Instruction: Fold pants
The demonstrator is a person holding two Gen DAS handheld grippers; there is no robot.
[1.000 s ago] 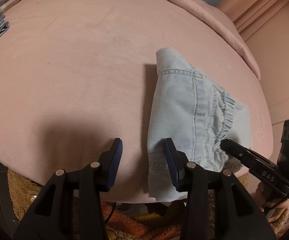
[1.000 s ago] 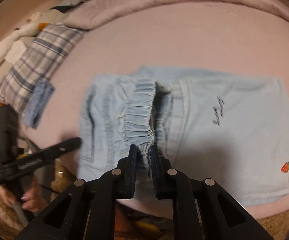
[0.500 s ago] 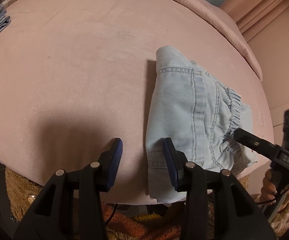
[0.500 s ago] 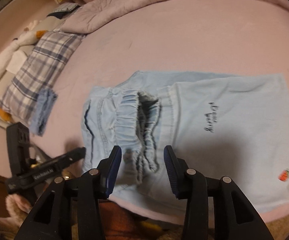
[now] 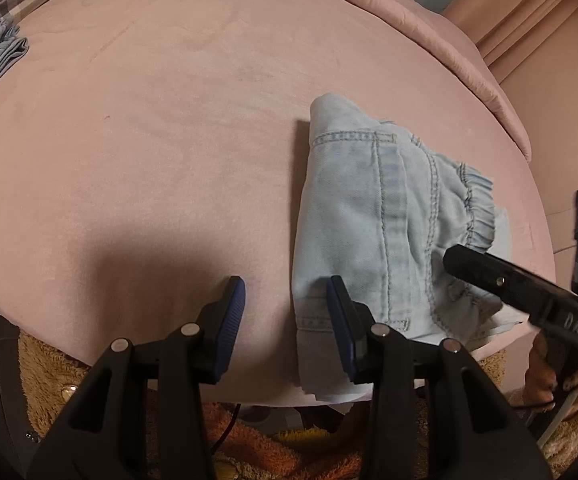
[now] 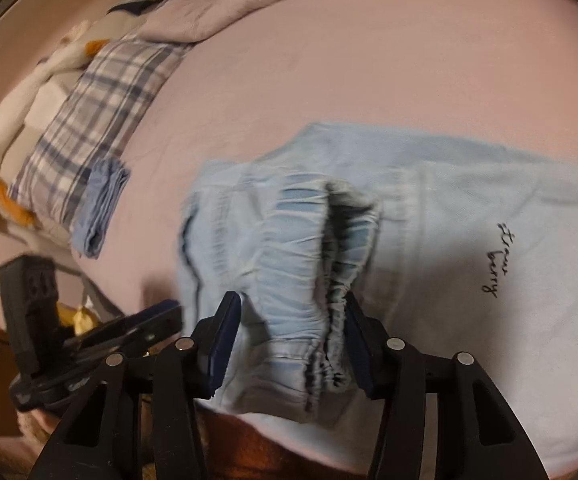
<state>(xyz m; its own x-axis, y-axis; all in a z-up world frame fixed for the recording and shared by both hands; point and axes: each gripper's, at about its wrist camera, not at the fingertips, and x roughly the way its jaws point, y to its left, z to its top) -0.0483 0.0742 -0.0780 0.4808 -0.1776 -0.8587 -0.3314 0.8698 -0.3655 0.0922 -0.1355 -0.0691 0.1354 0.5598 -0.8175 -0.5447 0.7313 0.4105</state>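
Light-blue denim pants (image 5: 373, 216) lie folded in a thick bundle on the pink bed, near its front edge. In the right wrist view the pants (image 6: 289, 256) show their gathered elastic waistband on top. My left gripper (image 5: 285, 312) is open and empty, just left of the bundle, its right finger at the denim's left edge. My right gripper (image 6: 289, 332) is open, its fingers either side of the waistband end without pinching it. The right gripper also shows in the left wrist view (image 5: 509, 280), over the bundle's right side.
A light-blue t-shirt (image 6: 489, 248) with script lettering lies flat under and right of the pants. A plaid pillow (image 6: 101, 108), a small folded blue cloth (image 6: 101, 208) and a plush goose (image 6: 21, 92) sit at the left. The pink bed (image 5: 149, 140) stretches far left. A brown fluffy rug (image 5: 45, 376) lies below the bed's edge.
My right gripper let go of the waistband and opened wide, then drew closer over it. The pants settled onto the bed. My left gripper stayed open and barely moved.
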